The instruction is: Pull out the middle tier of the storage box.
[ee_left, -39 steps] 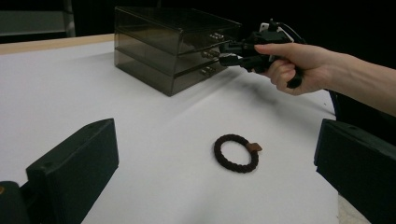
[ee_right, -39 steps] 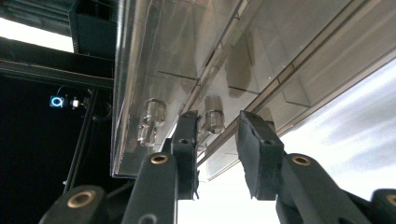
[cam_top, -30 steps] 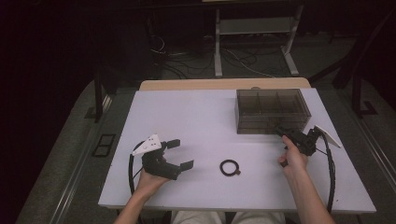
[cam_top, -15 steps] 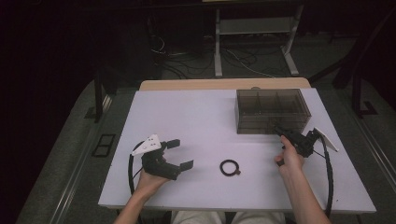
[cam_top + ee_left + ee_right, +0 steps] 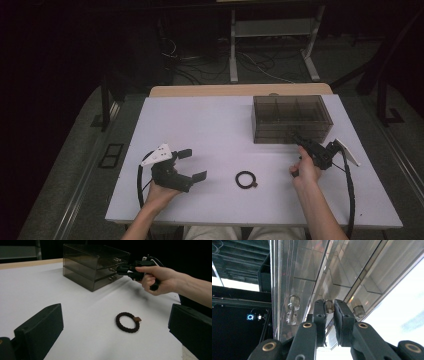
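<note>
right gripper (image 5: 331, 307) jaws just closing on drawer knob (image 5: 329, 306), smoky drawer box (image 5: 290, 117)

The drawer box (image 5: 292, 118) stands at the table's (image 5: 210, 125) far right. The ring (image 5: 246, 179) lies near the front edge, between the left gripper (image 5: 192, 164) and right gripper (image 5: 298, 139).

The high view is looking down on the counter (image 5: 215, 125) from above. The left hand-held gripper (image 5: 115, 325) view is facing low across it, sharing the drawer box (image 5: 96, 265); the right hand-held gripper (image 5: 329, 308) view is pressing close against that box.
</note>
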The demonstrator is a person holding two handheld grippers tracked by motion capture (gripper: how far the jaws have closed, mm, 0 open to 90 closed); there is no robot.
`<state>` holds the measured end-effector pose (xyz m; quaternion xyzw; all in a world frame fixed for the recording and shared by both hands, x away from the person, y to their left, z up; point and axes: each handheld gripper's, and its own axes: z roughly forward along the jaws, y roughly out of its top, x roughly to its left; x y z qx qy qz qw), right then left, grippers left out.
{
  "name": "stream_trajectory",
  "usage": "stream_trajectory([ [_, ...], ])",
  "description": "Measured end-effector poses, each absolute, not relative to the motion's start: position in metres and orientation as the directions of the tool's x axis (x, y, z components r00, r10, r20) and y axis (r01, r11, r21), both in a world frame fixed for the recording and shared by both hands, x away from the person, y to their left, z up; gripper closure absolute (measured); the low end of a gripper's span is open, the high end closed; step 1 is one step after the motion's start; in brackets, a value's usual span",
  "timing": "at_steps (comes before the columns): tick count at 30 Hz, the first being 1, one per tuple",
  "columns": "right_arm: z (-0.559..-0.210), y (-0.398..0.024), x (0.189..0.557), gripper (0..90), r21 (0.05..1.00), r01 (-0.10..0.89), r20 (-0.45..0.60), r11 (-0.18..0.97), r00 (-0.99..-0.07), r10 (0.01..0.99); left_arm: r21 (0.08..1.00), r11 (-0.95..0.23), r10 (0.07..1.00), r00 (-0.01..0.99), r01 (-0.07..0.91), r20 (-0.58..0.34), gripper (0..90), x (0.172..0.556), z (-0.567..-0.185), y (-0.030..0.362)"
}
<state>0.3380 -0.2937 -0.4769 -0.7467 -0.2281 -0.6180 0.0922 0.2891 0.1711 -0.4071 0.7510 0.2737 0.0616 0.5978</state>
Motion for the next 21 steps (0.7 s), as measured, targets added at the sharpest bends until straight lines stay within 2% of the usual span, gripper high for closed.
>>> stream_trajectory([
  [21, -0.4765, -0.2898, 0.3365, 79.7, 0.167, 0.431, 0.960, -0.887, 0.133, 0.246, 0.933, -0.131, 0.479, 0.845, 0.335, -0.237, 0.0, 0.2897, -0.4072, 0.1712],
])
